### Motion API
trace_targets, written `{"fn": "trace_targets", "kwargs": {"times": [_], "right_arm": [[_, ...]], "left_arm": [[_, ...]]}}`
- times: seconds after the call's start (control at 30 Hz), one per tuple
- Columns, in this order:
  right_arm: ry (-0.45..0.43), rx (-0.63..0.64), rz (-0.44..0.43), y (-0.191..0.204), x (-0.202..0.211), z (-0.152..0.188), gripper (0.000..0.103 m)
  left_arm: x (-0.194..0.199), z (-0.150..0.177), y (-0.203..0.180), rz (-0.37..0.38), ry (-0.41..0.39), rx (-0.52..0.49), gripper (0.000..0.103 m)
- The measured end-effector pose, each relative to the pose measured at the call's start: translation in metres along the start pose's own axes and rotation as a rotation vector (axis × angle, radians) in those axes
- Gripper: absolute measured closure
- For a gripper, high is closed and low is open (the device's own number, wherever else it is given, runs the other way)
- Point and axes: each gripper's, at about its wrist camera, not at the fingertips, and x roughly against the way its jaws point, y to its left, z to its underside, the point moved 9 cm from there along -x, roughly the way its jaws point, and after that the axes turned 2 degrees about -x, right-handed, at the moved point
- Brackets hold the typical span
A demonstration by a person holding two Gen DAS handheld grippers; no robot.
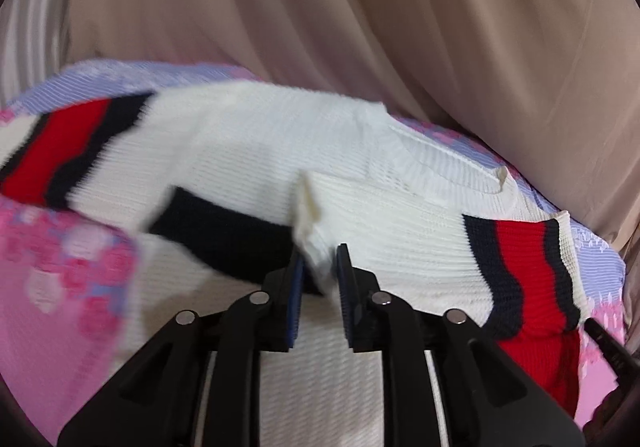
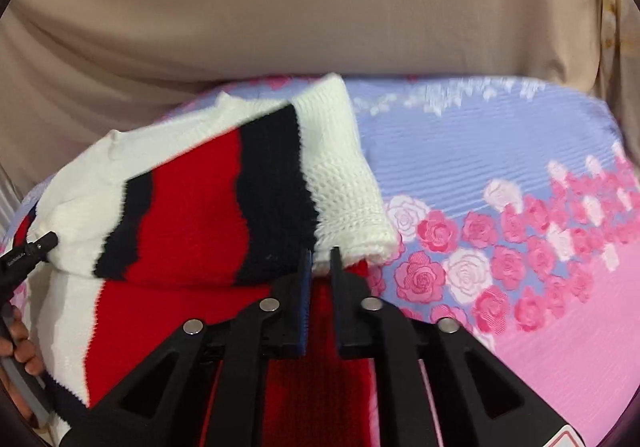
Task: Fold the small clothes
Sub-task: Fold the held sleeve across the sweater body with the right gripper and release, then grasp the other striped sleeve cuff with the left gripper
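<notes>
A small white knit sweater [image 1: 248, 151] with red and navy stripes lies on a floral sheet. My left gripper [image 1: 320, 259] is shut on a bunched white fold of the sweater near its middle. In the right wrist view the sweater's striped sleeve [image 2: 208, 199] is folded over the body. My right gripper [image 2: 321, 253] is shut on the sleeve's white cuff [image 2: 348, 207] edge. The left gripper's tip [image 2: 44, 241] shows at the far left, and the right gripper's tip [image 1: 604, 339] shows at the right edge of the left wrist view.
The sheet [image 2: 500, 151] is lilac and pink with roses. A beige curtain [image 2: 304, 7] hangs behind the bed. The person's fingers [image 2: 20, 351] show at the lower left of the right wrist view.
</notes>
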Motion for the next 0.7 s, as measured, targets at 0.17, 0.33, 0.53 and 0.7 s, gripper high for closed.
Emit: {"fn": "trace_targets", "kwargs": {"times": [0.17,0.33,0.53,0.7], "right_arm": [[-0.034,0.053,-0.100,0.042,0.045,0.031,0.085],[0.002,0.099,-0.164,0.082,0.056,0.064,0.083],[0.025,0.139,-0.174,0.111,0.059,0.086,0.076],[0.036,0.143,-0.173,0.121,0.060,0.094,0.073]], "left_arm": [[0.063,-0.020,0.110,-0.162,-0.115,0.135,0.032],[0.099,-0.030,0.253,-0.363,-0.194,0.386,0.019],[0.089,0.003,0.362,-0.377,-0.196,0.822,0.019],[0.076,-0.004,0.360,-0.380,-0.256,0.831,0.019]]}}
